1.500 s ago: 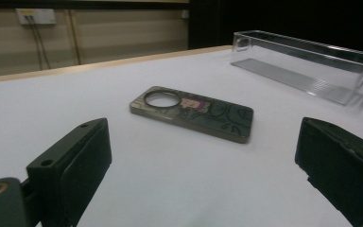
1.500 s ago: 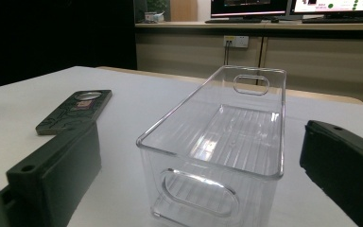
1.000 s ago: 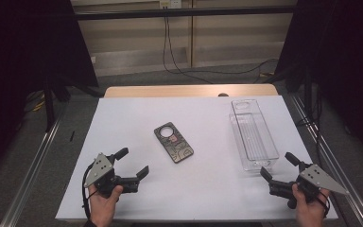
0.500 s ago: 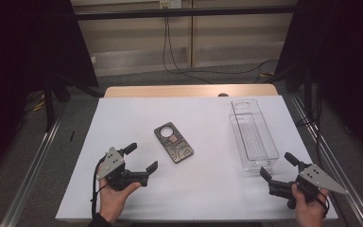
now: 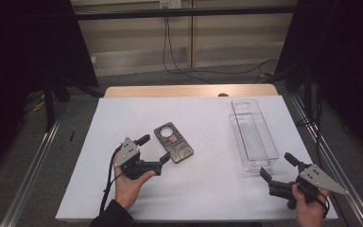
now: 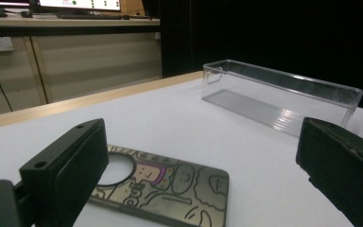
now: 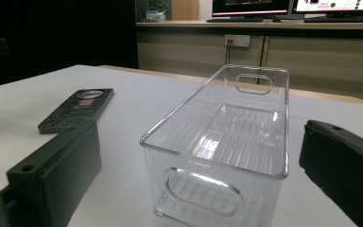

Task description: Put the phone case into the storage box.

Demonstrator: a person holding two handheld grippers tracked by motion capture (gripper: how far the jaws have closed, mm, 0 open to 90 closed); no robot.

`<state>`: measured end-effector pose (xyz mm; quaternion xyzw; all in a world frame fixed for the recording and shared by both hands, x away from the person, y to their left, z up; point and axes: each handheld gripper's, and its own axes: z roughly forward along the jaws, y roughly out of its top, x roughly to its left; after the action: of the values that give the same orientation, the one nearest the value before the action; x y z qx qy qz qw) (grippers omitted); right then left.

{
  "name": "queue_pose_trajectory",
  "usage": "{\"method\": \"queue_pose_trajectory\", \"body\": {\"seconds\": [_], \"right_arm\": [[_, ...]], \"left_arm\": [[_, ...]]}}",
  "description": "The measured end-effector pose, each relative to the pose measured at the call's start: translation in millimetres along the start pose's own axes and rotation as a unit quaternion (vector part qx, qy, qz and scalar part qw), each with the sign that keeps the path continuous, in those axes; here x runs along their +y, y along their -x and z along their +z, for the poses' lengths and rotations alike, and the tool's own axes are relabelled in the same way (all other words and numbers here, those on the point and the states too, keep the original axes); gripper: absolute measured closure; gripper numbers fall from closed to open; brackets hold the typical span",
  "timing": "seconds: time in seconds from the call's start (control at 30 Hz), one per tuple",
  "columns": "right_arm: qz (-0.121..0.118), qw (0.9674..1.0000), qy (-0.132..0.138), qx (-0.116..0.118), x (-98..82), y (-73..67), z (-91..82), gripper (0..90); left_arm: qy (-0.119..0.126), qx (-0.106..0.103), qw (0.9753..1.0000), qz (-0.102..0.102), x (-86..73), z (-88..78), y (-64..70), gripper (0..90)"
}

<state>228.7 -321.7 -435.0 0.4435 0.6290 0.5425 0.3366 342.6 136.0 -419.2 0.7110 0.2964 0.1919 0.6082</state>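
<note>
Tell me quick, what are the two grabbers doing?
Left gripper: open, holding nothing, next to the phone case.
Right gripper: open, holding nothing, near the clear bin.

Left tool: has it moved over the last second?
Yes. The left tool has slid right and forward toward the patterned phone case, which lies where it was; its jaws are open beside the case's near end.

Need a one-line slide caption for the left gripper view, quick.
Open left gripper closing in on the flat patterned phone case, clear plastic bin beyond on the white table.
</note>
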Motion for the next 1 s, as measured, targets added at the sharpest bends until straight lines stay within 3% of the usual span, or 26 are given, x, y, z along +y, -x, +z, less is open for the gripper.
{"method": "queue_pose_trajectory", "body": {"seconds": [0.4,0.57,0.73,0.93,1.0], "right_arm": [[-0.001,1.0000,-0.001,0.003,0.1,-1.8,0.7,0.0],[-0.003,1.0000,-0.004,0.004,-0.4,-0.9,0.7,0.0],[-0.003,1.0000,-0.006,0.004,-0.7,-0.7,1.1,0.0],[-0.002,1.0000,-0.004,0.002,-0.5,-0.5,0.7,0.0],[-0.004,1.0000,-0.004,0.001,-0.6,-0.2,0.6,0.0]], "left_arm": [[-0.002,-0.016,0.9997,0.019,9.2,27.7,10.7,3.6],[0.004,-0.013,0.9996,0.026,15.2,42.0,12.9,4.7],[0.010,-0.012,0.9997,0.018,18.3,52.9,11.0,4.7],[0.017,-0.013,0.9994,0.028,25.1,68.7,12.2,6.8],[0.015,-0.013,0.9990,0.040,27.3,73.3,12.8,6.9]]}}
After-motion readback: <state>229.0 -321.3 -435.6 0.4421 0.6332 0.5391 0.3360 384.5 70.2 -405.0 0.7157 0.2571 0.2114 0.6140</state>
